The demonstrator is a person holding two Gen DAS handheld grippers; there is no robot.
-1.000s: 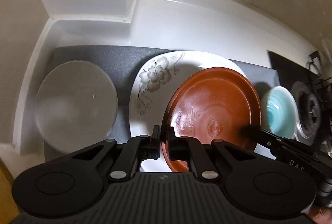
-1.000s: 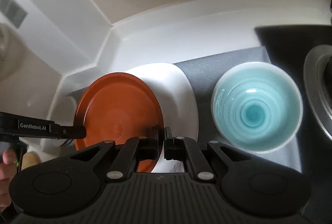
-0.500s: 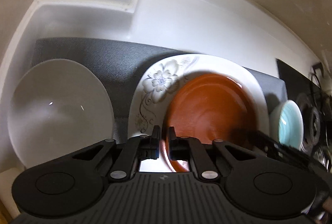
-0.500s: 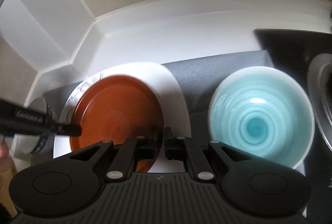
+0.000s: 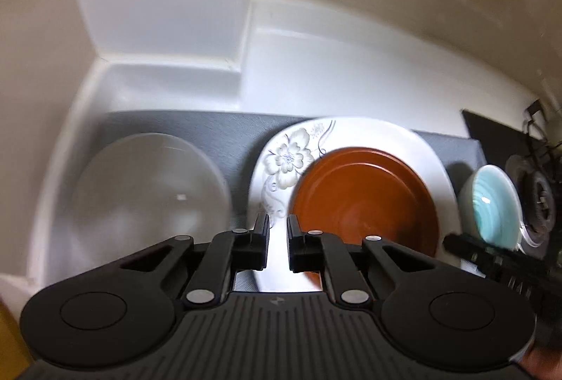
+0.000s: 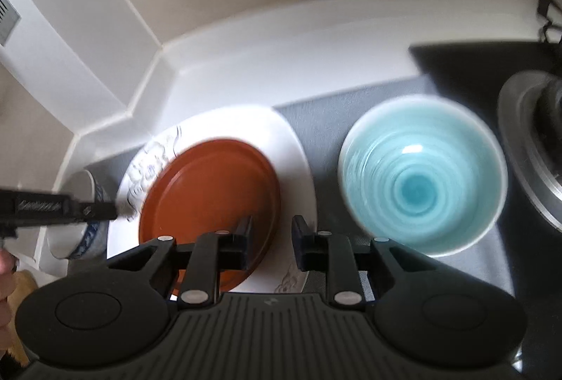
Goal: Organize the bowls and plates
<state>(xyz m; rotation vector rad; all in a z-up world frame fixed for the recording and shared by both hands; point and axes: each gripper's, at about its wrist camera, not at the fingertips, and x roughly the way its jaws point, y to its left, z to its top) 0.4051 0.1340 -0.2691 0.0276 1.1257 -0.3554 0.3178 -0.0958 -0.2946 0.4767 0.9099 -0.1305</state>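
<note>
Two views are covered. Left wrist view: left claw [image 5: 278, 244] slightly spread, holding nothing, above the white floral plate [image 5: 281, 169]; brown plate [image 5: 365, 200] rests on it; white bowl [image 5: 147, 197] lies left. Right wrist view: right claw [image 6: 271, 241] spread, empty; blue bowl [image 6: 423, 174] sits beside the plates on the grey mat [image 6: 316, 120].
</note>
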